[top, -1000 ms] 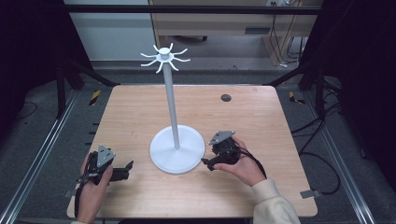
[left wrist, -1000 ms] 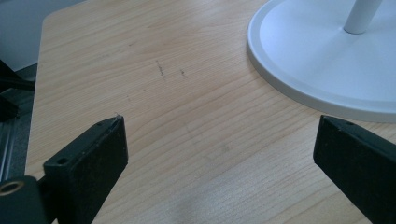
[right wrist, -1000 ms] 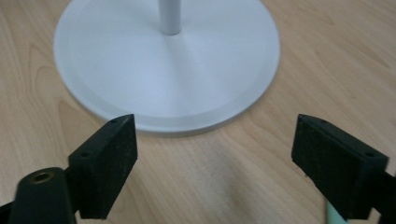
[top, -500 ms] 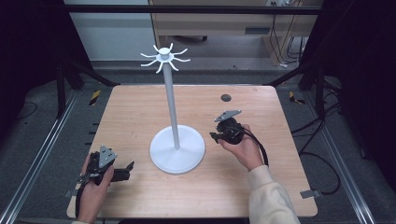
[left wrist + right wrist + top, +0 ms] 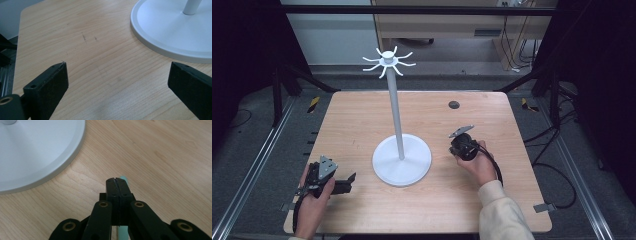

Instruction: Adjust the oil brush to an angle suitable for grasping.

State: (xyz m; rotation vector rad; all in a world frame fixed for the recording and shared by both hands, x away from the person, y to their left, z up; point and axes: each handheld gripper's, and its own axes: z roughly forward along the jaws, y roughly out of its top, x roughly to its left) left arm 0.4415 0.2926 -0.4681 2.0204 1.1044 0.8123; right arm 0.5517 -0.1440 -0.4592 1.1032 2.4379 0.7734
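On the table (image 5: 362,125) — one white stand (image 5: 401,160), one pale green strip (image 5: 123,180), two grippers.

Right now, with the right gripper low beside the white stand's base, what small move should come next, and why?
Probably a slight lift of the right gripper, to test the grip. Its jaws have just closed and now meet, with a pale green strip showing at their tip and beneath them. Whether the strip is actually pinched is unclear.

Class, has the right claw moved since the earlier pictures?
Yes. The right claw has slid away from the white stand's base, toward the table's right edge.
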